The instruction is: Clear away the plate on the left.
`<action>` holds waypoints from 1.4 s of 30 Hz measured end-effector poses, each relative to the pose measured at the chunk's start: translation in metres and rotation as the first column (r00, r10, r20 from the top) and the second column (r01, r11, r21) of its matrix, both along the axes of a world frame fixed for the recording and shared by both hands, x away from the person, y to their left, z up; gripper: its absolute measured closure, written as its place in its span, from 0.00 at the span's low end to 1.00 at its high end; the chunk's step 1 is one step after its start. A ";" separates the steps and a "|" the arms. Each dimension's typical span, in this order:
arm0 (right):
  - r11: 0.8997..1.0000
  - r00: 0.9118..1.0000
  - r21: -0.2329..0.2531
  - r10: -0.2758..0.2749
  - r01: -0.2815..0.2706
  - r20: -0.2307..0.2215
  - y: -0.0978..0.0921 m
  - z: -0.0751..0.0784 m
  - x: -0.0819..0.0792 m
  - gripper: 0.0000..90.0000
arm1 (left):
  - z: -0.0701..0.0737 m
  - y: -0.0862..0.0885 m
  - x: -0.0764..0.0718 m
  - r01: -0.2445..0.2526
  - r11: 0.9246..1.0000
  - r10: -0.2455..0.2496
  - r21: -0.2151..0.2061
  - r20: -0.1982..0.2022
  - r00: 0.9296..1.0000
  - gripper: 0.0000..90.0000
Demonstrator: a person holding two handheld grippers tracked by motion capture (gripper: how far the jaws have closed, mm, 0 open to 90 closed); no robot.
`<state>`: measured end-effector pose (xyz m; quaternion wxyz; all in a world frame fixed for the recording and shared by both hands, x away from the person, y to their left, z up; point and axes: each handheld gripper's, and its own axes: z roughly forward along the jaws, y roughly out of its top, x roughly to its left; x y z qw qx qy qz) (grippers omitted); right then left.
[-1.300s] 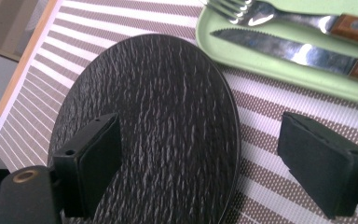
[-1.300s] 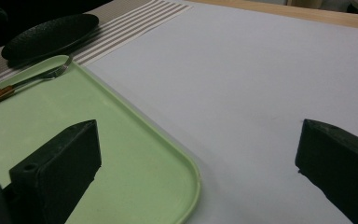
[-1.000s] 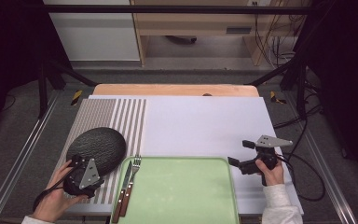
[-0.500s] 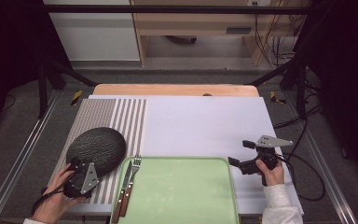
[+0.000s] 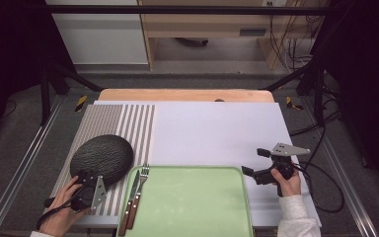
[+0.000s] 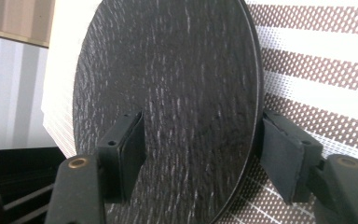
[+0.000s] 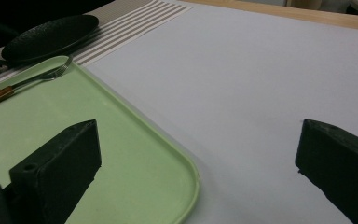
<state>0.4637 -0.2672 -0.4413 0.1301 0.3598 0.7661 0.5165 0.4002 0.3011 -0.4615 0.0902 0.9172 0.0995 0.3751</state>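
Observation:
A dark textured round plate [image 5: 101,157] lies on the striped mat at the near left. My left gripper [image 5: 85,176] is at the plate's near rim. In the left gripper view its jaws straddle the plate [image 6: 168,93] with a wide gap, one over the top face and one past the edge, so the left gripper [image 6: 200,144] is open. My right gripper [image 5: 253,162] hovers open over the white mat, just right of the green tray [image 5: 192,168]. The right gripper [image 7: 200,135] has nothing between its fingers, and the tray's corner [image 7: 186,163] lies under it.
A fork [image 5: 140,190] and a wooden-handled knife [image 5: 130,202] lie along the tray's left side. The striped mat [image 5: 138,123] and white mat [image 5: 217,128] cover a wooden table [image 5: 187,95]. Metal rails and cables run on the floor at both sides.
My left gripper has drawn back a little toward the near edge, still at the plate's rim. The plate and the right gripper have not visibly moved.

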 end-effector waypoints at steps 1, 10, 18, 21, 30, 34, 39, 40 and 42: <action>1.000 1.000 -0.001 0.001 -0.001 0.000 0.000 0.000 0.000 0.01 | -0.001 0.000 0.000 -0.001 1.000 0.001 0.003 -0.002 1.000 0.41; 1.000 1.000 0.000 0.002 -0.002 -0.001 0.000 0.000 0.000 0.01 | -0.008 -0.001 -0.003 -0.009 1.000 0.008 0.026 0.047 0.999 0.51; 1.000 1.000 -0.004 0.002 -0.002 -0.002 0.000 0.000 0.000 0.01 | -0.014 -0.006 -0.007 0.029 0.995 -0.038 0.091 0.092 0.995 0.61; 1.000 1.000 -0.004 0.002 -0.002 -0.001 0.001 0.000 0.000 0.01 | -0.016 -0.007 -0.009 0.049 0.991 -0.061 0.123 0.095 0.994 0.68; 1.000 1.000 -0.004 0.001 -0.001 -0.003 0.001 -0.001 0.000 0.01 | -0.021 -0.008 -0.012 0.046 0.991 -0.061 0.128 0.115 0.992 0.77; 1.000 1.000 -0.004 0.002 -0.002 -0.005 0.001 -0.001 0.000 0.01 | -0.024 -0.008 -0.013 0.066 0.987 -0.087 0.148 0.145 0.986 0.76; 1.000 1.000 -0.005 0.002 -0.002 -0.004 0.001 -0.001 0.000 0.01 | -0.028 -0.009 -0.015 0.083 0.979 -0.115 0.188 0.164 0.980 0.79; 1.000 1.000 -0.004 0.002 -0.002 -0.005 0.001 -0.001 0.000 0.01 | -0.028 -0.009 -0.015 0.091 0.974 -0.127 0.206 0.169 0.977 0.80; 1.000 1.000 -0.006 0.002 -0.002 -0.004 0.001 0.000 0.000 0.01 | -0.030 -0.009 -0.015 0.101 0.971 -0.141 0.218 0.174 0.975 0.81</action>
